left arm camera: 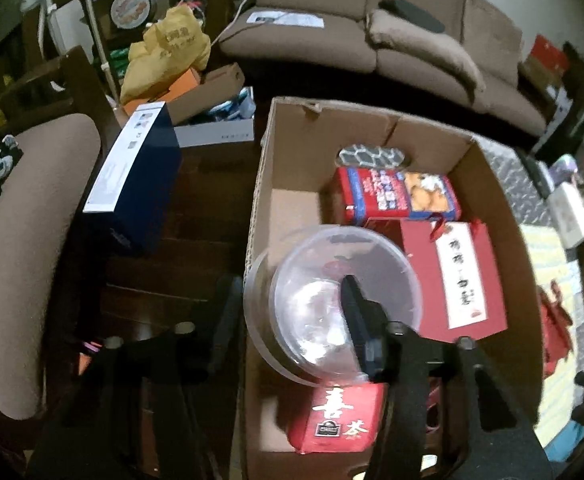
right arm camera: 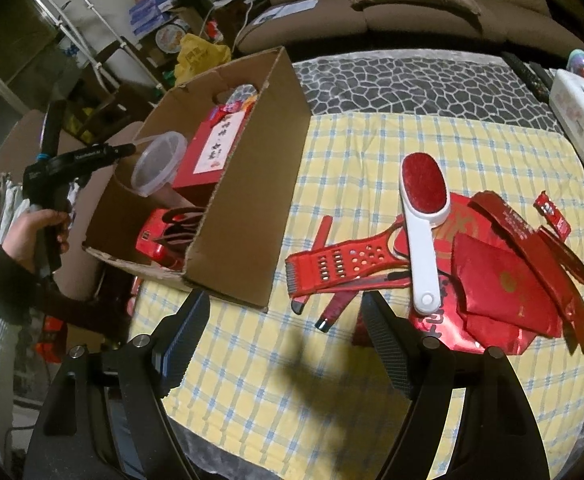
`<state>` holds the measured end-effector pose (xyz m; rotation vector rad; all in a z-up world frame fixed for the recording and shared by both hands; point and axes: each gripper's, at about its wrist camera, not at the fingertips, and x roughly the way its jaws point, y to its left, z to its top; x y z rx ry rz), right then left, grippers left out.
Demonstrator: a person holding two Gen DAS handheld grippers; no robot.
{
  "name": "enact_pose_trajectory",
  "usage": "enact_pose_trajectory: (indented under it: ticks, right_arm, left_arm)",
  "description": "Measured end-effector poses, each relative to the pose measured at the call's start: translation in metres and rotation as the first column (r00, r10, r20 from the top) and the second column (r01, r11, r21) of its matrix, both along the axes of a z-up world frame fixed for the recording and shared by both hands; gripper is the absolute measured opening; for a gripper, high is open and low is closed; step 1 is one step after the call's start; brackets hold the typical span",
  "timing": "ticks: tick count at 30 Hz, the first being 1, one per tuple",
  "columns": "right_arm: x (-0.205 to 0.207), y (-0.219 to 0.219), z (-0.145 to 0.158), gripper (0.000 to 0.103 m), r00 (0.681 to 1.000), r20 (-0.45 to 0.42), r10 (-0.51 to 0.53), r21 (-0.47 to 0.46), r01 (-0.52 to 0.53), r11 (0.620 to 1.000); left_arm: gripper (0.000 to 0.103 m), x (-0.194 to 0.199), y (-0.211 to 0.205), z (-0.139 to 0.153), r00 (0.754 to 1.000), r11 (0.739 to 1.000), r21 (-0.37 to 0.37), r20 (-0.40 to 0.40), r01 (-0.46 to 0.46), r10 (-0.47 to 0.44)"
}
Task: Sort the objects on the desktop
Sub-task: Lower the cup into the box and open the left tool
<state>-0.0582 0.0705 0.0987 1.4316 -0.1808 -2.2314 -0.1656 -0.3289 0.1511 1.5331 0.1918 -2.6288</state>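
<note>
My left gripper (left arm camera: pixel 292 312) holds a clear plastic container (left arm camera: pixel 331 300) by its wall, one finger inside and one outside, over the open cardboard box (left arm camera: pixel 292 128). The box holds a red biscuit tin (left arm camera: pixel 395 196), a red gift box (left arm camera: pixel 455 276) and a red tea box (left arm camera: pixel 339 420). In the right wrist view the left gripper (right arm camera: pixel 132 148) and container (right arm camera: pixel 160 164) hang over the box (right arm camera: pixel 252 184). My right gripper (right arm camera: pixel 284 344) is open and empty above the yellow checked cloth (right arm camera: pixel 351 400), near a red grater (right arm camera: pixel 343 264), a white lint brush (right arm camera: pixel 423 216) and red packets (right arm camera: pixel 507 284).
A blue box (left arm camera: pixel 140 176) and a brown chair (left arm camera: pixel 24 240) stand left of the cardboard box. A brown sofa (left arm camera: pixel 371 20) is behind. A white tissue box (right arm camera: pixel 579 116) sits at the table's far right. Red pens (right arm camera: pixel 335 304) lie by the grater.
</note>
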Motion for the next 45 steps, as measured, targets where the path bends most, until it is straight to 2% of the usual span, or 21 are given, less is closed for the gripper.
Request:
enact_pose_trajectory:
  ticks: [2, 4, 8, 12, 19, 25, 31, 35, 40, 42, 44, 45]
  right_arm:
    - [-0.002, -0.001, -0.003, 0.08, 1.0, 0.005, 0.003, -0.004, -0.003, 1.0]
    - [-0.002, -0.004, -0.005, 0.08, 1.0, 0.007, 0.007, -0.006, -0.007, 1.0]
    - [-0.004, -0.009, -0.005, 0.08, 1.0, 0.007, 0.015, -0.005, -0.015, 1.0]
    - [-0.003, -0.015, -0.002, 0.08, 1.0, 0.001, 0.023, -0.006, -0.023, 1.0]
    - [-0.007, -0.031, 0.015, 0.08, 0.999, -0.032, 0.04, 0.003, -0.04, 0.999]
    - [-0.01, -0.049, 0.033, 0.08, 0.996, -0.065, 0.062, -0.022, -0.064, 0.998]
    - [-0.011, -0.05, 0.028, 0.08, 0.997, -0.055, 0.057, -0.033, -0.059, 0.998]
    - [-0.009, -0.046, 0.025, 0.08, 0.997, -0.049, 0.052, -0.037, -0.054, 0.998]
    - [-0.006, -0.043, 0.028, 0.08, 0.997, -0.056, 0.053, -0.046, -0.056, 0.997]
    - [-0.005, -0.041, 0.03, 0.08, 0.997, -0.059, 0.053, -0.049, -0.056, 0.997]
    - [-0.004, -0.04, 0.031, 0.08, 0.997, -0.061, 0.053, -0.05, -0.056, 0.997]
    - [-0.004, -0.039, 0.031, 0.08, 0.997, -0.063, 0.052, -0.051, -0.055, 0.997]
  left_arm:
    - [0.026, 0.0, -0.001, -0.005, 1.0, 0.999, -0.038, 0.012, 0.001, 0.0]
    - [0.018, 0.0, -0.004, -0.005, 1.0, 0.999, -0.042, 0.008, -0.01, 0.01]
    - [0.007, 0.001, -0.011, -0.005, 1.0, 0.999, -0.05, 0.004, -0.016, 0.016]
    - [0.006, 0.002, -0.01, 0.0, 1.0, 0.997, -0.073, -0.011, -0.014, 0.013]
    - [0.006, 0.001, 0.005, 0.012, 0.999, 0.987, -0.158, -0.035, 0.008, -0.013]
    - [0.006, 0.004, 0.023, 0.02, 0.997, 0.983, -0.179, -0.052, 0.045, -0.055]
    - [0.008, 0.003, 0.058, 0.025, 0.991, 0.976, -0.188, -0.061, 0.108, -0.121]
    - [0.008, 0.0, 0.08, 0.024, 0.986, 0.975, -0.169, -0.052, 0.146, -0.157]
    - [0.013, -0.003, 0.107, 0.007, 0.98, 0.977, -0.091, -0.019, 0.195, -0.197]
    - [0.023, -0.004, 0.112, -0.005, 0.981, 0.98, -0.019, 0.0, 0.196, -0.196]
    - [0.038, -0.002, 0.111, -0.012, 0.983, 0.982, 0.052, 0.005, 0.183, -0.183]
    - [0.041, -0.001, 0.11, -0.013, 0.985, 0.982, 0.073, 0.001, 0.174, -0.174]
